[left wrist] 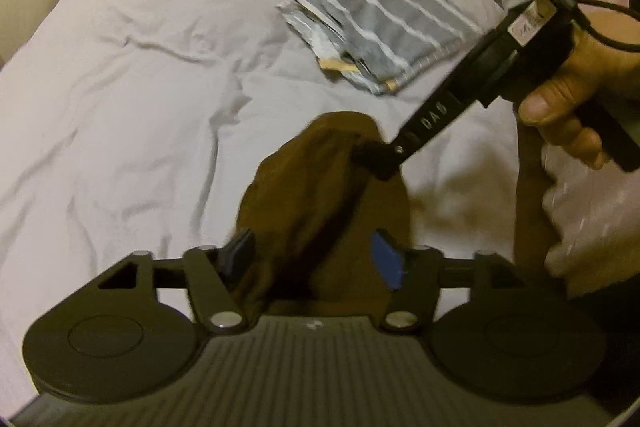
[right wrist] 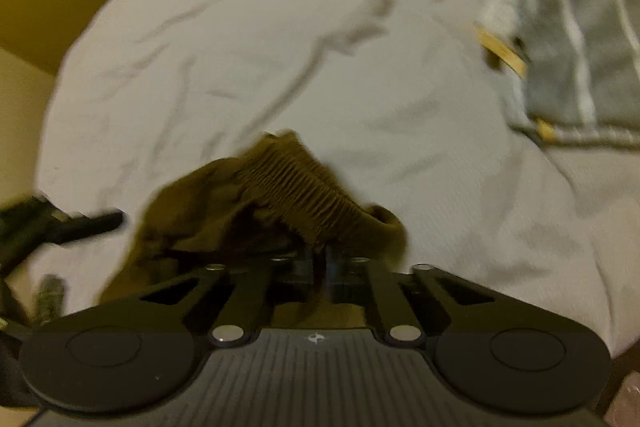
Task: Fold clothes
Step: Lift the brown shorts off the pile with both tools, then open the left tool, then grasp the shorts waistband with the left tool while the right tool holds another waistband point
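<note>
A brown garment [left wrist: 320, 195] with a ribbed elastic waistband [right wrist: 312, 195] hangs bunched above the white bed sheet [left wrist: 120, 87]. In the right wrist view my right gripper [right wrist: 320, 263] is shut on the waistband edge. The left wrist view shows it [left wrist: 376, 155] coming in from the upper right, held by a hand [left wrist: 572, 107], pinching the top of the brown cloth. My left gripper [left wrist: 314, 257] is open, its blue pads [left wrist: 386, 259] wide apart with the brown cloth running between them. It also shows in the right wrist view, where the left gripper [right wrist: 60, 223] is blurred at the left edge.
A folded grey garment with white stripes [left wrist: 384, 23] lies on the sheet beyond the brown one, at the upper right in the right wrist view [right wrist: 580, 39]. Pale pink bedding [left wrist: 592, 211] sits at the right. A wall and brown door [right wrist: 40, 7] lie past the bed's left edge.
</note>
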`<state>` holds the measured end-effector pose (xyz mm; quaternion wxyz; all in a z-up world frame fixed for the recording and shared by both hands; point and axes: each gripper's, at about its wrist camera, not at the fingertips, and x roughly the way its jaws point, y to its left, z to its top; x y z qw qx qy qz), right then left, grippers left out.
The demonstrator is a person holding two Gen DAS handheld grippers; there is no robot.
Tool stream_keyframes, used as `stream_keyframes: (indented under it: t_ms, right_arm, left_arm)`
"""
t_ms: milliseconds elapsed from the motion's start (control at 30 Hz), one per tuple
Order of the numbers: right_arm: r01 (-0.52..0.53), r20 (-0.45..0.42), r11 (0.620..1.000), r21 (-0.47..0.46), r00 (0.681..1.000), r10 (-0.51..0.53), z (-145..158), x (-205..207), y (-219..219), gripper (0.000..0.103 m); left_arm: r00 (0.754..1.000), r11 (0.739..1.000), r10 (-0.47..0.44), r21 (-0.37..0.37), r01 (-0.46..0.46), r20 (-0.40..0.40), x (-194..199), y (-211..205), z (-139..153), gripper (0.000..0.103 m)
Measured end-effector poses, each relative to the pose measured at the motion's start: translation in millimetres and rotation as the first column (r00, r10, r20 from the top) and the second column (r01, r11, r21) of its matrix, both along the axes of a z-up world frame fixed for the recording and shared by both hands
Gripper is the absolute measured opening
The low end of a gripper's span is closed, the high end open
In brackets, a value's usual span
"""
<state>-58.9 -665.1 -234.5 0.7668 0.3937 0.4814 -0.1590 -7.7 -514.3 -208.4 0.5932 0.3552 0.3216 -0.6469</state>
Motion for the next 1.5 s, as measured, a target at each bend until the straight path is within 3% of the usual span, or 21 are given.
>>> stream_keyframes:
  t_ms: [133, 233, 267, 300, 367, 400, 500, 600, 733, 767, 800, 867, 900, 933, 1000, 1167, 1333, 1400, 1500]
  right_arm:
    - [-0.081, 0.105, 0.994, 0.071, 0.992, 0.074, 31.2, 25.7, -12.2, 0.006]
    - [-0.148, 0.201, 0.982, 0.116, 0.972, 0.123, 53.4, 47.4, -18.4, 0.006]
    - [-0.164, 0.239, 0.978, 0.129, 0.962, 0.130, 60.3, 53.0, -20.9, 0.007]
    - [-0.169, 0.265, 0.977, 0.133, 0.955, 0.129, 66.6, 57.0, -23.9, 0.013]
    - [-0.154, 0.293, 0.982, 0.107, 0.949, 0.117, 76.6, 61.7, -29.3, 0.021]
    - [-0.138, 0.294, 0.987, 0.079, 0.950, 0.109, 78.9, 61.6, -31.9, 0.026]
    - [-0.084, 0.229, 0.996, -0.012, 0.970, 0.085, 70.9, 56.7, -37.4, 0.050]
    - [-0.052, 0.113, 0.998, -0.018, 0.992, 0.054, 33.0, 48.7, -39.8, 0.055]
    - [-0.004, 0.030, 0.995, 0.102, 1.000, 0.001, -27.4, 41.1, -35.0, 0.059]
    - [0.013, 0.046, 0.990, 0.142, 0.999, -0.020, -37.6, 40.5, -32.7, 0.059]
    - [0.026, 0.062, 0.986, 0.167, 0.997, -0.037, -44.8, 42.2, -30.5, 0.060]
    - [0.043, 0.093, 0.976, 0.216, 0.994, -0.064, -58.1, 48.8, -26.3, 0.059]
    - [0.049, 0.109, 0.970, 0.239, 0.991, -0.077, -64.4, 52.9, -24.1, 0.056]
    - [0.051, 0.121, 0.963, 0.264, 0.989, -0.085, -69.5, 56.7, -21.9, 0.037]
    - [0.028, 0.118, 0.965, 0.263, 0.991, -0.061, -70.2, 64.6, -16.3, 0.015]
    - [-0.101, 0.102, 0.989, 0.109, 0.991, 0.090, -34.6, 60.6, 4.2, 0.010]
    - [-0.231, 0.050, 0.973, -0.009, 0.972, 0.231, 10.2, 13.7, 25.5, 0.009]
    - [-0.232, -0.012, 0.972, -0.032, 0.973, 0.232, 14.9, -10.7, 30.6, 0.009]
    - [-0.148, -0.123, 0.988, -0.041, 0.982, 0.142, 9.4, -53.4, 28.3, 0.008]
  left_arm:
    - [0.998, 0.997, 0.052, -0.057, -0.050, 0.022, -11.3, -10.5, 7.4, 0.074]
    - [0.989, 0.994, 0.096, -0.059, -0.089, 0.114, -14.1, -26.9, 0.8, 0.074]
    - [0.982, 0.993, 0.113, -0.055, -0.106, 0.150, -12.4, -31.7, -2.9, 0.068]
    - [0.976, 0.991, 0.133, -0.045, -0.128, 0.172, -7.8, -35.5, -6.8, 0.042]
    - [0.968, 0.983, 0.184, -0.012, -0.185, 0.172, 9.7, -39.3, -14.1, 0.003]
    - [0.962, 0.974, 0.225, -0.003, -0.227, 0.155, 23.0, -37.2, -16.1, 0.001]
    - [0.935, 0.943, 0.328, 0.011, -0.332, 0.138, 62.6, -22.7, -19.8, 0.000]
    - [0.915, 0.921, 0.379, 0.036, -0.388, 0.138, 95.8, -2.3, -24.2, 0.000]
    - [0.919, 0.922, 0.376, 0.053, -0.384, 0.122, 114.4, 20.7, -23.3, 0.002]
    - [0.923, 0.925, 0.368, 0.055, -0.376, 0.114, 114.9, 24.4, -24.0, 0.011]
    - [0.927, 0.929, 0.360, 0.057, -0.367, 0.105, 115.4, 28.2, -24.8, 0.028]
    - [0.936, 0.935, 0.342, 0.069, -0.348, 0.083, 115.2, 31.9, -29.6, 0.036]
    - [0.941, 0.938, 0.333, 0.080, -0.337, 0.067, 115.9, 32.0, -34.1, 0.036]
    - [0.944, 0.940, 0.324, 0.094, -0.328, 0.054, 118.2, 30.5, -39.7, 0.036]
    - [0.951, 0.945, 0.305, 0.110, -0.308, 0.047, 122.6, 26.2, -48.7, 0.036]
    - [0.947, 0.943, 0.320, 0.098, -0.317, -0.013, 144.5, 8.6, -56.4, 0.036]
    - [0.933, 0.942, 0.331, 0.110, -0.317, -0.141, 162.8, -19.7, -67.9, 0.037]
    - [0.937, 0.953, 0.294, 0.132, -0.273, -0.189, 160.3, -33.4, -76.2, 0.038]
    - [0.950, 0.970, 0.209, 0.173, -0.171, -0.232, 144.7, -57.1, -93.7, 0.039]
